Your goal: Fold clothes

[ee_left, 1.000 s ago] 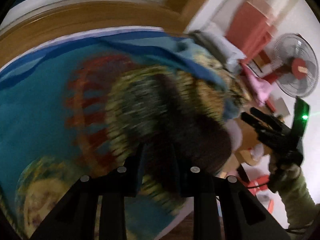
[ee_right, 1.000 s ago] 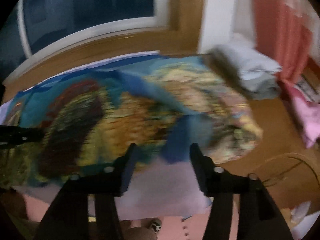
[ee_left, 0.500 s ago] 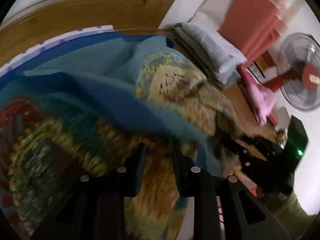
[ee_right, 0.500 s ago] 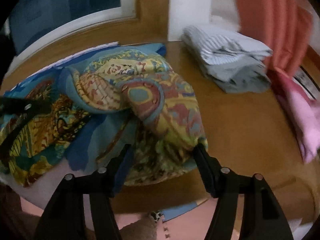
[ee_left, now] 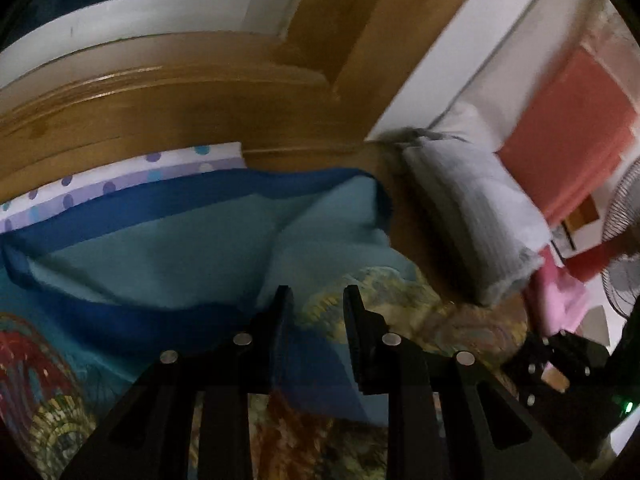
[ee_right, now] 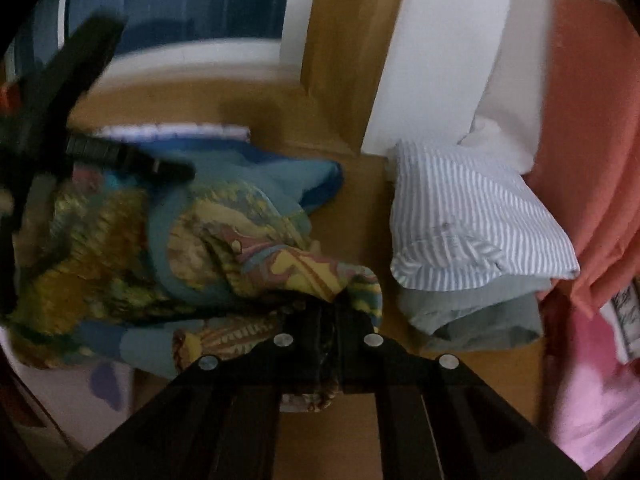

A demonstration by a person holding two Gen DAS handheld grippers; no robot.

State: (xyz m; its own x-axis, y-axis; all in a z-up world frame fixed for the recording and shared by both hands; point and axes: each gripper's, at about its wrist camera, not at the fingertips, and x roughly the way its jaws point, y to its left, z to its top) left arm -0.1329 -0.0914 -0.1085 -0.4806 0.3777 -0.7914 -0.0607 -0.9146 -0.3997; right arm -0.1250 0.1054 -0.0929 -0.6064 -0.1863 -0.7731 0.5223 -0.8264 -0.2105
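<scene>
The patterned blue garment (ee_right: 224, 240) is lying bunched on the wooden table (ee_right: 356, 216), left of the folded striped stack (ee_right: 472, 236). Your right gripper (ee_right: 329, 320) is closing its jaws on the garment's near corner. Your left gripper (ee_left: 316, 304) is standing partly open, pinching a blue fold.

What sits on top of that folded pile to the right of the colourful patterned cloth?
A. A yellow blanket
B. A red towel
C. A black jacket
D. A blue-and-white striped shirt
D: in the right wrist view the folded pile beside the patterned cloth is topped by a blue-and-white striped shirt, lying on a plain grey-green garment.
</scene>
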